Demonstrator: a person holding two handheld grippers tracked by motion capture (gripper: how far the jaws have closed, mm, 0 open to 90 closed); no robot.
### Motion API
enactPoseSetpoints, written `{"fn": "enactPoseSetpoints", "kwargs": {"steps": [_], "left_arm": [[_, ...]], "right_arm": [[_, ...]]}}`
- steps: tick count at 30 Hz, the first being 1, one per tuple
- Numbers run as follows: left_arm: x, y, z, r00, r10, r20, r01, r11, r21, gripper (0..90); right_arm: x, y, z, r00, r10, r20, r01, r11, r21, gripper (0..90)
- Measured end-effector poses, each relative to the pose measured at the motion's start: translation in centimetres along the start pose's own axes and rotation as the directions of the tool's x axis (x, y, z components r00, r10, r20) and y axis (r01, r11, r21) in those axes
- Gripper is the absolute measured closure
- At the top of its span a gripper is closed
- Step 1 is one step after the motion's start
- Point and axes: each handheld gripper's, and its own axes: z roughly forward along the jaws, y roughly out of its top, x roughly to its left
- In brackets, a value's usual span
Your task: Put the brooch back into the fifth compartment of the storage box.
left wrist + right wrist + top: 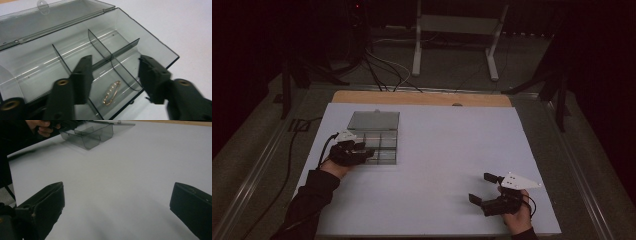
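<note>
A smoky clear plastic compartment box (382, 141) sits at the table's left with its lid (373, 121) folded back flat. My left gripper (368, 151) hovers at the box's near left edge, open and empty. In the left gripper view its jaws straddle a near compartment (117, 75) where a small gold safety pin (111, 92) lies on the bottom; dividers (100, 48) split the box (155, 47) into several cells. My right gripper (484, 187) rests low at the table's front right, open wide, with bare white surface between its fingers (47, 202). The box (87, 135) shows far off in the right gripper view.
The white tabletop (452, 150) spreads between the two grippers, with a wooden strip (422, 98) along its far edge. Cables (382, 70) and a metal stand's legs (417, 45) lie on the floor beyond. A cable (324, 147) trails from the left gripper.
</note>
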Motion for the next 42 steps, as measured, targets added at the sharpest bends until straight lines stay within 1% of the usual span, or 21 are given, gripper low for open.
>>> {"fn": "enactPoseSetpoints", "kwargs": {"steps": [1,2,4,5,7,8,9,11,13,15,18,21,22,23,29,31,33,35,38,40,42], "left_arm": [[0.0,0.0,0.0,1.0000,-0.003,0.001,0.003,1.0000,-0.005,45.0],[-0.1,0.1,-0.1,1.0000,-0.004,0.004,0.004,1.0000,-0.004,42.4],[-0.2,0.1,-0.2,1.0000,-0.002,0.005,0.002,1.0000,-0.007,36.1],[-0.2,0.2,-0.3,1.0000,-0.004,0.008,0.004,1.0000,-0.009,29.9],[-0.3,0.2,-0.4,0.9999,-0.006,0.016,0.006,0.9999,-0.015,28.6],[-0.4,0.2,-0.5,0.9999,-0.001,0.014,0.001,0.9998,-0.019,25.8],[-0.4,0.3,-0.5,0.9999,-0.005,0.009,0.005,0.9998,-0.019,23.9],[-0.3,0.3,-0.7,0.9996,-0.020,0.021,0.021,0.9994,-0.028,19.4],[-0.4,0.3,-0.9,0.9990,-0.015,0.041,0.016,0.9994,-0.030,17.7],[-0.6,0.4,-1.0,0.9987,-0.007,0.050,0.008,0.9995,-0.030,15.6],[-0.9,0.5,-1.2,0.9983,0.009,0.058,-0.007,0.9995,-0.031,9.5],[-1.0,0.6,-1.3,0.9972,0.008,0.074,-0.005,0.9994,-0.035,2.2],[-1.3,0.7,-1.5,0.9963,0.020,0.083,-0.018,0.9996,-0.024,2.2],[-1.5,0.7,-1.6,0.9959,0.029,0.085,-0.027,0.9993,-0.026,1.0],[-2.2,0.8,-2.0,0.9914,0.045,0.123,-0.039,0.9977,-0.056,0.9],[-2.5,0.8,-2.1,0.9886,0.075,0.131,-0.068,0.9962,-0.053,1.0],[-2.9,0.6,-2.1,0.9834,0.086,0.160,-0.079,0.9958,-0.045,1.0],[-3.2,0.4,-2.0,0.9773,0.109,0.181,-0.104,0.9938,-0.039,1.0],[-3.6,-0.1,-2.0,0.9724,0.109,0.206,-0.104,0.9940,-0.035,1.0],[-3.9,-0.4,-2.1,0.9708,0.128,0.203,-0.122,0.9916,-0.045,1.0],[-4.1,-0.6,-2.3,0.9679,0.126,0.217,-0.120,0.9918,-0.044,1.0]], "right_arm": [[0.0,0.0,0.0,1.0000,0.000,0.000,0.000,1.000,0.000,0.0],[0.0,0.0,0.0,1.0000,-0.004,0.001,0.004,1.000,0.002,0.0],[0.0,0.0,0.0,1.0000,-0.006,0.000,0.006,1.000,0.001,0.0],[0.0,0.0,0.0,1.0000,-0.001,0.000,0.001,1.000,0.000,0.0],[0.0,0.0,0.0,1.0000,-0.001,0.001,0.001,1.000,0.002,0.0],[0.0,0.0,0.0,1.0000,-0.005,0.001,0.005,1.000,0.002,0.0],[0.0,0.0,0.0,1.0000,-0.004,0.002,0.004,1.000,0.001,0.0],[0.0,0.0,0.0,1.0000,0.001,0.003,-0.001,1.000,0.001,0.0],[0.0,0.0,0.0,1.0000,0.000,0.004,0.000,1.000,0.005,0.0],[0.0,0.0,0.0,1.0000,0.000,0.004,0.000,1.000,0.005,0.0],[0.0,0.0,0.0,1.0000,0.002,0.006,-0.002,1.000,0.004,0.0],[0.0,0.0,0.0,1.0000,-0.002,0.005,0.002,1.000,0.004,0.0],[0.0,0.0,0.0,1.0000,-0.002,0.005,0.002,1.000,0.002,0.0],[0.0,0.0,-0.1,1.0000,0.000,0.004,0.000,1.000,0.001,0.0],[0.0,0.0,-0.2,1.0000,0.005,0.003,-0.005,1.000,-0.005,0.0],[0.0,0.0,-0.2,1.0000,0.002,0.004,-0.002,1.000,-0.003,0.0],[-0.1,0.0,-0.2,0.9999,0.009,0.005,-0.009,1.000,-0.005,0.0],[0.0,0.0,-0.2,1.0000,0.007,0.005,-0.007,1.000,-0.003,0.0],[-0.1,0.0,-0.2,1.0000,0.008,0.005,-0.008,1.000,-0.005,0.0],[0.0,0.0,-0.2,1.0000,0.004,0.006,-0.004,1.000,-0.006,0.0],[0.0,0.0,-0.2,1.0000,0.006,0.005,-0.006,1.000,-0.006,0.0]]}}
